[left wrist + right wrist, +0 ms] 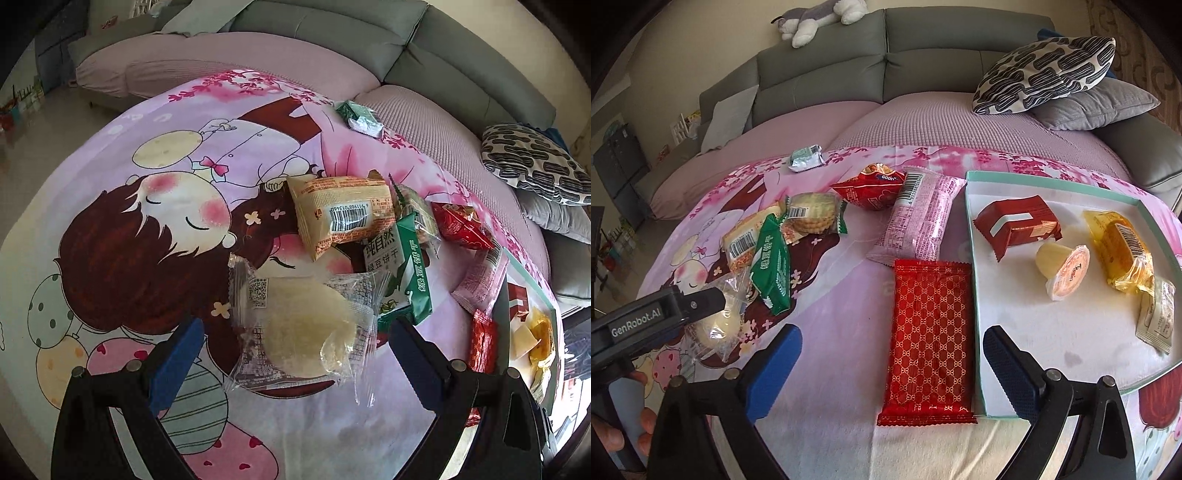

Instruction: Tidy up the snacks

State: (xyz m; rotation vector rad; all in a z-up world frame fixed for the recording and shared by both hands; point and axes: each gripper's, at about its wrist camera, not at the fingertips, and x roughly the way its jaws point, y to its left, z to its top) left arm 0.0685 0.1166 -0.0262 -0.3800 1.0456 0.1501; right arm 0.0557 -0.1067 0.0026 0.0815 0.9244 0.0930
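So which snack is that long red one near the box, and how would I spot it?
Find the shallow white box with the mint-green rim on the cartoon-print sheet. Just outside its left wall lies the flat red wrapper, lengthwise along the box edge, below the pink packet. Unlike the other red snacks, it is long and flat, with a repeating gold lattice pattern all over.

Four wrapped snacks lie in the white, teal-rimmed cardboard tray (979, 206): a red pack (1015, 225), a jelly cup (1063, 269), a yellow cake (1119, 251) and a beige sachet (1156, 314). Eight more packets lie on the pink cartoon sheet (831, 302). Two cushions (1045, 74) sit behind.
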